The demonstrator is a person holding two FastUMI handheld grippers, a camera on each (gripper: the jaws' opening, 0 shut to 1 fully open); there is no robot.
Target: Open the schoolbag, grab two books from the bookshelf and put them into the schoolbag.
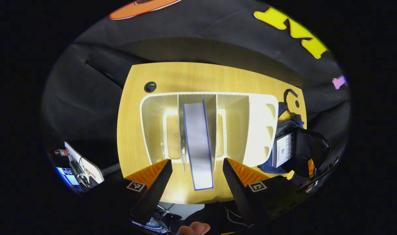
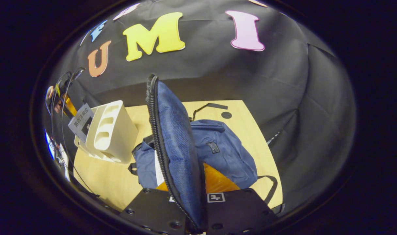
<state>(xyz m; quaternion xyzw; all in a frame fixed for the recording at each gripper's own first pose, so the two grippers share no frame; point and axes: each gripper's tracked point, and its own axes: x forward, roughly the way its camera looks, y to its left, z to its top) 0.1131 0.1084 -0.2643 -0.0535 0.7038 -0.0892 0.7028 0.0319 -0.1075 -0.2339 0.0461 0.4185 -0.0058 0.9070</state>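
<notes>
Carbon-black fingers with orange backs, those of your left gripper [image 1: 197, 176], stand wide apart at the near edge of the pale wooden tabletop [image 1: 133, 107], with nothing between the pads but the fore-edge of the blue-covered book [image 1: 198, 143].

Largest first: the white plastic bookshelf [image 1: 262, 130] sits mid-table, and that book stands in its middle bay, its near end jutting out between your open fingers without touching either.

The navy fabric schoolbag [image 2: 224, 150] lies toward the right edge, just beside the shelf. Your right gripper [image 2: 185, 195] is clamped on the bag's zip-edged front flap [image 2: 172, 130], holding it upright so the mouth gapes.

A white-covered book [image 1: 283, 148] already sits inside the bag.

Step in hand, by judgement: fetching the second book. Your next move calls for closing the left fingers squarely on both covers, then drawing it straight out toward you.
</notes>
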